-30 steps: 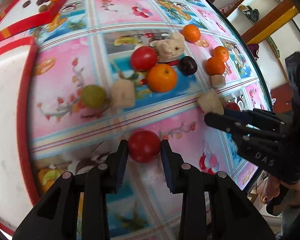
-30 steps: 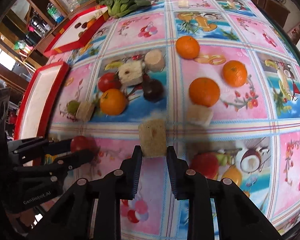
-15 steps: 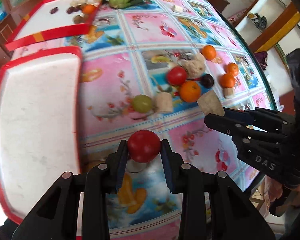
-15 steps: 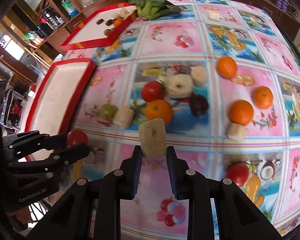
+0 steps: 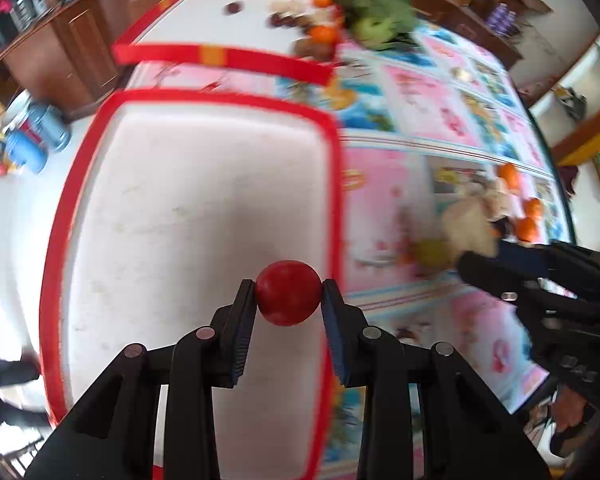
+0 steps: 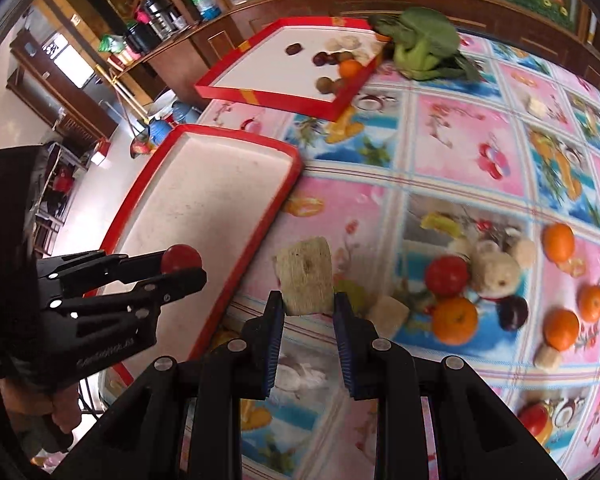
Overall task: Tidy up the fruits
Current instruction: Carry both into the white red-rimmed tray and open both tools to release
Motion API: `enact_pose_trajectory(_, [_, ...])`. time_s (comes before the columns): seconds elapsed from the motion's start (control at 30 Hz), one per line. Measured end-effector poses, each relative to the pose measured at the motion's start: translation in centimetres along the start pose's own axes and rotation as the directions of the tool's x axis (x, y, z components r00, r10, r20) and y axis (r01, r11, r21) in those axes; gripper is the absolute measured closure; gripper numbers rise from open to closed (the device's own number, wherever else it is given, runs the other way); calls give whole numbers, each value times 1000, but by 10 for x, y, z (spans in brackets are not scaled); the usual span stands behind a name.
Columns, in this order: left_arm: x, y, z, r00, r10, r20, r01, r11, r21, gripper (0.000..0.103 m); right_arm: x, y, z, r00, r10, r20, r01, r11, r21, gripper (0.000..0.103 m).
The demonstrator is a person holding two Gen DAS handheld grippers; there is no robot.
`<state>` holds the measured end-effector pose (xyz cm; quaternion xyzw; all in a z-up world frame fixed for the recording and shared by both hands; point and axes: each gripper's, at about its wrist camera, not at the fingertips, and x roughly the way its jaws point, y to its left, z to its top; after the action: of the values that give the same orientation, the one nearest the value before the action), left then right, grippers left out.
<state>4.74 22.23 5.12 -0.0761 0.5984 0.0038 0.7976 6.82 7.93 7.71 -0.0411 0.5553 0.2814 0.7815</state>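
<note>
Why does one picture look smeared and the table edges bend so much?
Left wrist view: the near tray and tablecloth are streaked by motion blur, while the red fruit in the left gripper stays sharp. Right wrist view: mostly crisp, with slight smear around the beige chunk in the right gripper. Both: the fisheye lens curves straight lines, with dark corners.

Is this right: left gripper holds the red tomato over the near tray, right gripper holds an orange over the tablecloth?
Not quite. The right gripper holds a tan spongy block, not an orange; the right wrist view shows it pinched between the pads over the tablecloth. The rest stands: the left gripper holds the red tomato over the near tray.
</note>
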Motion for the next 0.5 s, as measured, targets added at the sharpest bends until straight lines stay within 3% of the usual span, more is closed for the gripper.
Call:
enact_pose_trajectory(0.1, [11,7,-7,999,9,-32,-9,1000,-11,72,8,9,9,1000,3,-8,-4,1000,-23,78])
enact_pose_trajectory(0.3, [24,-10,-33,993,-80,-87,80,997,-1,72,22,16,24,1000,6,-21,-8,998,-56,78])
enact_pose_trajectory(0.4, [21,-11,-30,990,-111,-84,109,994,-23,73,31,18,32,999,12,-30,-14,998,-57,78])
enact_pose_trajectory(0.5, [19,3,-11,995,-87,-50,84,995,-53,72,40,21,41,999,25,-38,-27,998,-52,78])
